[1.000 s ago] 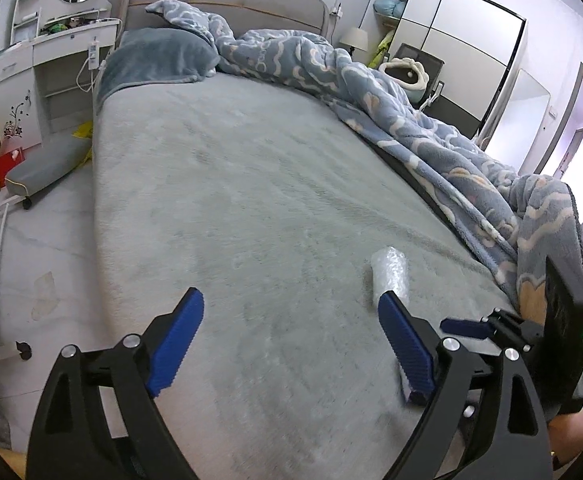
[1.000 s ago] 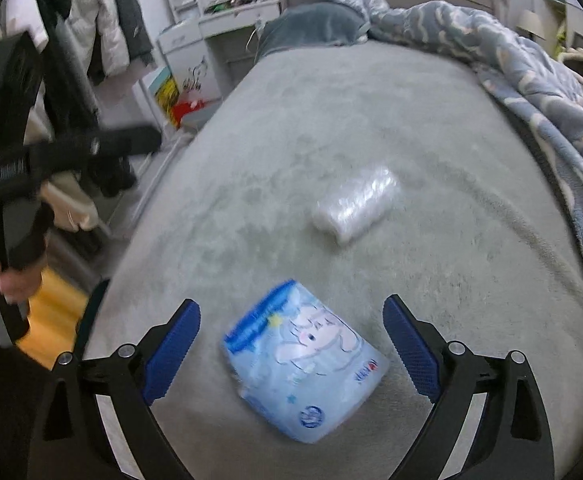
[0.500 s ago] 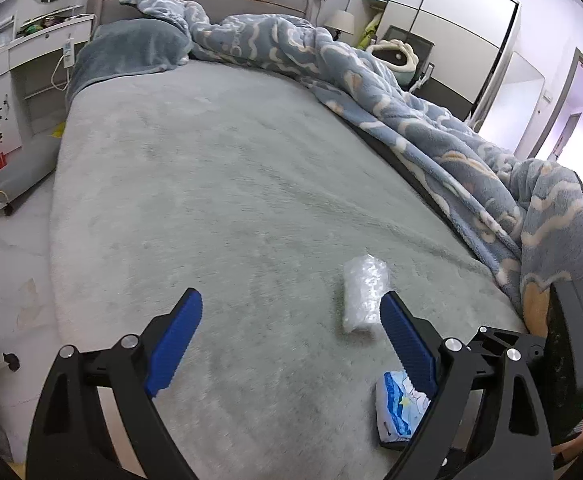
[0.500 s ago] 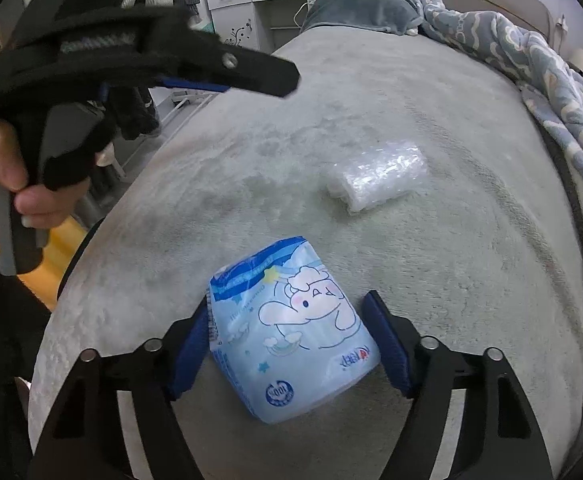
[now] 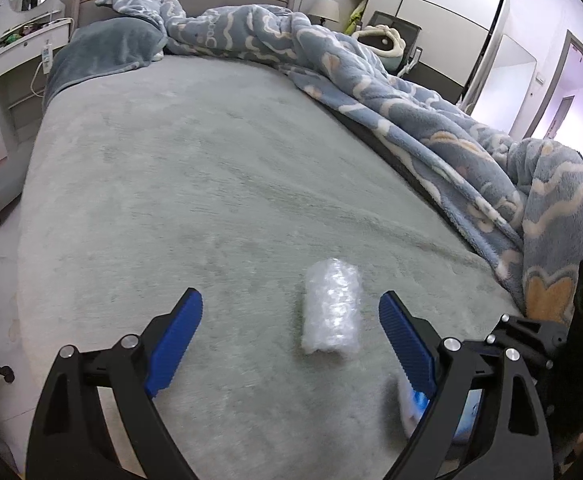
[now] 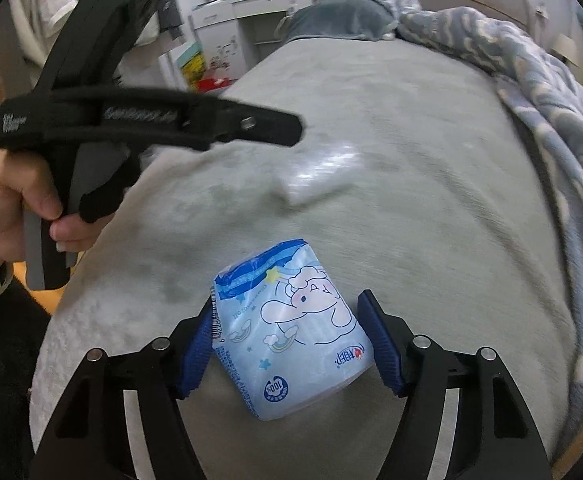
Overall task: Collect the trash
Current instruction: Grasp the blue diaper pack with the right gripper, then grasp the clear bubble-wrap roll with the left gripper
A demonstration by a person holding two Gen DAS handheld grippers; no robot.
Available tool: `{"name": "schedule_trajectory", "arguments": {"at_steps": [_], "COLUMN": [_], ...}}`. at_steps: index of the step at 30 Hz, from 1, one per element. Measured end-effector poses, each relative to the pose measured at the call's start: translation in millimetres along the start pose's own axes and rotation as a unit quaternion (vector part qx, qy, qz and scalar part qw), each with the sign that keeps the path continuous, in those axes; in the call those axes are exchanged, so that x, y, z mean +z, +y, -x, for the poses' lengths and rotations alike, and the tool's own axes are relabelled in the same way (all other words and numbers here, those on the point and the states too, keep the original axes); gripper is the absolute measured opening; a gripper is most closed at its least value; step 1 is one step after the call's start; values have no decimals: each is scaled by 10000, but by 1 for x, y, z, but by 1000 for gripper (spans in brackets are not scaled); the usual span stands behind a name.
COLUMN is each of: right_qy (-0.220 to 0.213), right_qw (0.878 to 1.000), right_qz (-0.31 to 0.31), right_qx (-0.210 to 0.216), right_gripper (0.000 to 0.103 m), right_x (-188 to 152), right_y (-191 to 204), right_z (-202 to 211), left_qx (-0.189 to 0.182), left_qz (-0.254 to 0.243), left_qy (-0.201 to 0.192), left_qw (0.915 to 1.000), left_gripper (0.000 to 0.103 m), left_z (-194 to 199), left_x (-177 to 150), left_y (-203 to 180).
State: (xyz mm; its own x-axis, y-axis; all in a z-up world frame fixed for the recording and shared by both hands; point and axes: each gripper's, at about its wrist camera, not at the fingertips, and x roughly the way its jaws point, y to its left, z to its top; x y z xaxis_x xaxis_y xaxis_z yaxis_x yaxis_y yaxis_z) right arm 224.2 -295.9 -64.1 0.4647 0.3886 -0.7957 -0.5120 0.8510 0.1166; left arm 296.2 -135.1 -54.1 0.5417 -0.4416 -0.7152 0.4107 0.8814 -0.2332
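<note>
A clear bubble-wrap roll [image 5: 333, 312] lies on the grey bed [image 5: 195, 184]. My left gripper [image 5: 291, 344] is open, its blue pads on either side of the near end of the roll, not touching it. My right gripper [image 6: 287, 346] is shut on a blue cartoon tissue pack [image 6: 291, 330], pads pressing both its sides, low over the bed. A sliver of the pack [image 5: 411, 404] shows behind the left gripper's right finger. In the right wrist view the roll [image 6: 319, 176] is blurred beyond the pack, with the left gripper's black body [image 6: 131, 124] above it.
A blue patterned blanket [image 5: 431, 120] is bunched along the bed's right side. A grey pillow [image 5: 103, 52] lies at the head. A white dresser [image 5: 7, 76] stands left of the bed. A wardrobe [image 5: 439, 20] stands at the back right.
My left gripper has moved right and forward, so the bubble-wrap roll now lies between its open fingers. My right gripper has closed on the tissue pack.
</note>
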Motion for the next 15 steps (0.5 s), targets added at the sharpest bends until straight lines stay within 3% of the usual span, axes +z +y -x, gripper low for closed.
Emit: {"name": "schedule_trajectory", "arguments": {"at_steps": [4,15], "right_qy": [-96,-362], "right_qw": [9993,9951], "right_qz": [-242,-773], "right_qx": [-273,-491], "right_gripper": [69,69], "right_x": [-8,-22], "right_y": [-21,-54], "right_z": [10,35], "left_qx": [20,153], "left_qz": [-99,-331], "left_qy": [84,227], "left_qw": [9999,9991], "left_gripper": [91,84], "left_z": [-10,-36], "left_x": [-2,-5], "left_y": [-12,-37]}}
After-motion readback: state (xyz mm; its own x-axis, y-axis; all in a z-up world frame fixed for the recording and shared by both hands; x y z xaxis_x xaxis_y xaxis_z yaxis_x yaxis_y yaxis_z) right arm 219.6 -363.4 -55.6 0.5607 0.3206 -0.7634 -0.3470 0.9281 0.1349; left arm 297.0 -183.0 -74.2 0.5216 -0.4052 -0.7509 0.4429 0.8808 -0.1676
